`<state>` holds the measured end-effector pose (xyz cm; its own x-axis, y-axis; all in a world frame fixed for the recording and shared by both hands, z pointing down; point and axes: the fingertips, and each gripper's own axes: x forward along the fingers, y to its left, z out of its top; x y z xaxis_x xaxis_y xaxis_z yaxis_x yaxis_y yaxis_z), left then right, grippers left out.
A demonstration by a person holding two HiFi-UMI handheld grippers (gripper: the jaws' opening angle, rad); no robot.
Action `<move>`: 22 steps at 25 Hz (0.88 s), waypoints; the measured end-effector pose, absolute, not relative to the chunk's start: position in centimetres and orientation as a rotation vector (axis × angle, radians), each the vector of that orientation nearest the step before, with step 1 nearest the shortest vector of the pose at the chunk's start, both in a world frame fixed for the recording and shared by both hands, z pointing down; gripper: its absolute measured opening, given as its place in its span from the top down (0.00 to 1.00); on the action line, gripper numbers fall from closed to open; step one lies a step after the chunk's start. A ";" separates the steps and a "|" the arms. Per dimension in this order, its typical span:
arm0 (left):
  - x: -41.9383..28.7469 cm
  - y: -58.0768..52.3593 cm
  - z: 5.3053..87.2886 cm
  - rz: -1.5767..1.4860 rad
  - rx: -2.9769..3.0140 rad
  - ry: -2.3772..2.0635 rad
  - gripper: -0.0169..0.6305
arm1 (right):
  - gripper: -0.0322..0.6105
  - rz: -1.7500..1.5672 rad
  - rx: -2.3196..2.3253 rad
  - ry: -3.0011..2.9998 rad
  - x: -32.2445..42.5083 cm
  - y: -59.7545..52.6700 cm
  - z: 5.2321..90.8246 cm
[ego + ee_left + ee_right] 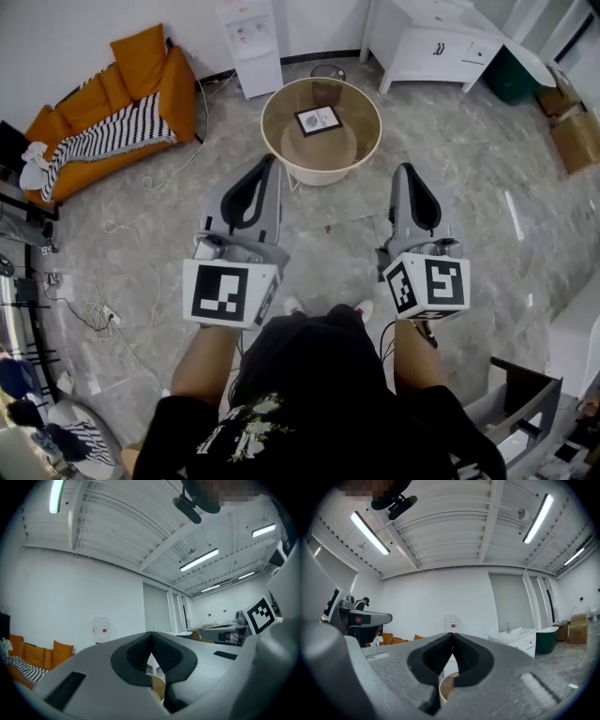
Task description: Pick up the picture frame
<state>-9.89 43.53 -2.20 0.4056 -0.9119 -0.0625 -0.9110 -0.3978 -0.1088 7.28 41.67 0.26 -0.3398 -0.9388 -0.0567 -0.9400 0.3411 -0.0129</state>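
— Marbled grey floor (469,178) lies under you. Where's the picture frame (319,120)?
— Lying flat, square and dark-edged, on the round tan-rimmed desk (274,141) ahead of both tips. Only your head view shows it.
— And the gripper views?
— Your left hand-held gripper (271,161) and right hand-held gripper (403,170) have their ribbed black pads (136,656) pressed together, holding nothing, with a sliver of that rim below.

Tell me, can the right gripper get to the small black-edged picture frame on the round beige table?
Probably, but not yet. The right gripper hangs short of the round beige table, with only bare floor between. The small black-edged picture frame lies uncovered on top. The jaws are shut and must open first.
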 end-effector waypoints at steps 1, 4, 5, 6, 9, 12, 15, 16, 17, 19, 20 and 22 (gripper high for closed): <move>-10.0 43.4 -2.0 -0.010 -2.533 1.645 0.96 | 0.96 0.036 -1.777 2.527 7.1 41.8 0.4; -8.9 43.5 -1.8 -0.011 -2.551 1.619 0.96 | 0.96 0.023 -1.792 2.528 7.8 42.0 0.9; -8.3 43.4 -1.8 -0.006 -2.557 1.610 0.96 | 0.96 0.018 -1.796 2.527 8.2 41.9 1.1; -7.9 43.2 -1.7 0.003 -2.563 1.606 0.96 | 0.96 0.016 -1.797 2.528 8.5 41.8 1.2; -6.7 42.6 -1.2 0.029 -2.572 1.624 0.96 | 0.96 0.026 -1.782 2.552 9.3 41.4 1.3; -5.4 42.3 -1.3 0.062 -2.578 1.647 0.96 | 0.96 0.037 -1.755 2.584 10.4 41.1 1.0; -4.4 42.1 -1.2 0.089 -2.576 1.668 0.96 | 0.96 0.065 -1.737 2.595 11.4 40.8 0.6; -4.1 42.1 -1.0 0.092 -2.572 1.672 0.96 | 0.96 0.067 -1.733 2.595 11.9 40.6 0.7; -3.8 42.0 -0.8 0.095 -2.571 1.675 0.96 | 0.96 0.067 -1.731 2.595 12.3 40.5 0.8; -3.3 41.7 -0.4 0.097 -2.571 1.683 0.96 | 0.96 0.061 -1.728 2.596 12.9 40.4 1.2; -3.1 41.6 -0.4 0.097 -2.569 1.687 0.96 | 0.96 0.059 -1.729 2.598 13.2 40.4 1.3; -2.6 41.3 -0.5 0.099 -2.560 1.689 0.96 | 0.96 0.060 -1.734 2.597 13.9 40.3 1.3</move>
